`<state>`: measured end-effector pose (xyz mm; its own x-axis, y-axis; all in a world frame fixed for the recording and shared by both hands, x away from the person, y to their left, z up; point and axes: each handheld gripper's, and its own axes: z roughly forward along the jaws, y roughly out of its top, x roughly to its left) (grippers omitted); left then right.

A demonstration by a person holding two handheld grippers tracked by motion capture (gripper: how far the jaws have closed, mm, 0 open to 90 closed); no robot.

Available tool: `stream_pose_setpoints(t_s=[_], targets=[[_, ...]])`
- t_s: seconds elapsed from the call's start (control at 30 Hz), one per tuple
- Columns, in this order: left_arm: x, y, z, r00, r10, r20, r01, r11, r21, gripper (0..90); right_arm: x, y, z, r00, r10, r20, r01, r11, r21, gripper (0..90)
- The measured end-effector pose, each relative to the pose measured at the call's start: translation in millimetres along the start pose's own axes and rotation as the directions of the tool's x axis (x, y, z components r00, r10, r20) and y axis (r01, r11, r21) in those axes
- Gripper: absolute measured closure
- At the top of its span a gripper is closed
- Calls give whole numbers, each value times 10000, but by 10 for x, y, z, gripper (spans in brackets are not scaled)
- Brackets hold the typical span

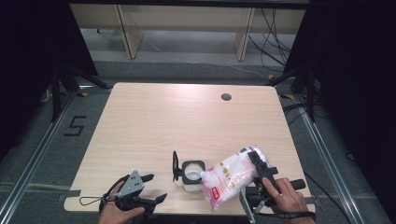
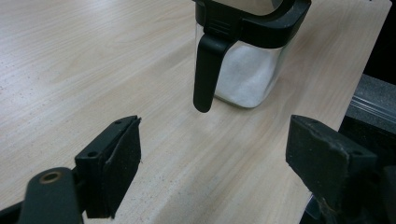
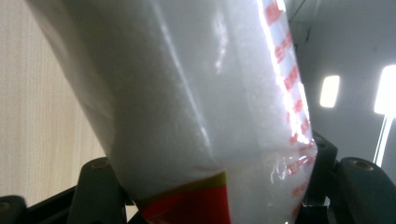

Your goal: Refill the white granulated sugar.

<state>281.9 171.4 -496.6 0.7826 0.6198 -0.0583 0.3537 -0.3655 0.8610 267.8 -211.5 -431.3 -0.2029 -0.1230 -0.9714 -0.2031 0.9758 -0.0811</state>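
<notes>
- Nearest our edge of the table (image 1: 140,121): one left gripper (image 1: 150,189), jaws spread wide and empty, resting apart from the jar.
- Beside it, near our right hand: one right gripper (image 1: 258,164), jaws clamped around one plastic bag (image 1: 231,176) of white granules, held tilted with its corner over the jar's mouth.
- Between the two: one glass jar (image 1: 191,175), black lid flipped up, part-filled with white grains.
- We judge the pour is in hand: we should keep the bag's corner over the opening, tilt slowly, and steady the jar if it shifts.
- Farthest: one round cable hole (image 1: 226,97).
</notes>
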Motion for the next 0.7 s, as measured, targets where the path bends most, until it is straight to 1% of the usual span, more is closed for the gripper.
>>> stream_pose_setpoints(t_s=[0.07, 0.1, 0.13, 0.17, 0.2, 0.23, 0.27, 0.33, 0.4, 0.43, 0.53, 0.57, 0.6, 0.63, 0.67, 0.7], targets=[[-2, -1, 3, 10000, -30, -3, 30, 10000, -25, 176, 4, 5, -3, 10000, 26, 38, -26, 10000, -4, 375], [-3, -1, 4, 10000, -36, -5, 36, 10000, -24, 176, 4, 2, 7, 9998, -17, 182, 20, 9999, -163, 375], [-3, -1, 4, 10000, -29, -35, 29, 10000, -25, 176, -11, 6, 7, 9996, -206, 193, 210, 9996, -190, 375], [2, -2, 1, 10000, -8, -22, 8, 10000, 51, 177, -43, 18, -6, 9983, -581, 79, 582, 9983, -53, 375], [1, 0, 0, 10000, 10, -10, -10, 10000, 1, 176, -43, 18, -5, 9983, -570, 92, 571, 9983, -72, 375], [11, 0, -5, 9999, 128, -60, -128, 9999, 105, 176, -28, 15, -5, 9993, -376, 79, 376, 9993, -50, 375], [8, 0, -3, 9999, 98, -53, -98, 9999, 86, 176, -22, 15, -11, 9996, -289, 41, 289, 9996, 31, 375], [11, 0, -5, 9999, 132, -60, -131, 9998, 115, 176, -37, 20, -12, 9990, -442, 49, 442, 9990, 18, 375], [-2, -2, 1, 10000, -55, 3, 55, 10000, 4, 176, -36, 19, -13, 9991, -432, 50, 432, 9991, 20, 375], [1, 0, 0, 10000, 14, -11, -14, 10000, -2, 176, -33, 18, -12, 9991, -420, 58, 420, 9991, 4, 375], [3, 0, 0, 10000, 24, -29, -24, 10000, 30, 176, -34, 18, -12, 9990, -442, 67, 442, 9990, -5, 375], [9, 0, -3, 9999, 102, -58, -101, 9999, 90, 176, -33, 18, -12, 9990, -433, 70, 433, 9991, -5, 375], [8, -1, -3, 10000, 64, -46, -64, 9999, 119, 176, -33, 18, -12, 9990, -434, 67, 434, 9991, -4, 375], [5, 0, -1, 10000, 49, -37, -49, 10000, 36, 176, -35, 18, -12, 9990, -444, 61, 444, 9990, -1, 375], [-4, -1, 3, 10000, -79, 31, 79, 10000, -38, 176, -34, 16, -10, 9990, -442, 69, 442, 9990, -30, 375], [-1, 0, 1, 10000, -23, 11, 23, 10000, -34, 176, -33, 15, -8, 9990, -432, 75, 433, 9990, -53, 375]])
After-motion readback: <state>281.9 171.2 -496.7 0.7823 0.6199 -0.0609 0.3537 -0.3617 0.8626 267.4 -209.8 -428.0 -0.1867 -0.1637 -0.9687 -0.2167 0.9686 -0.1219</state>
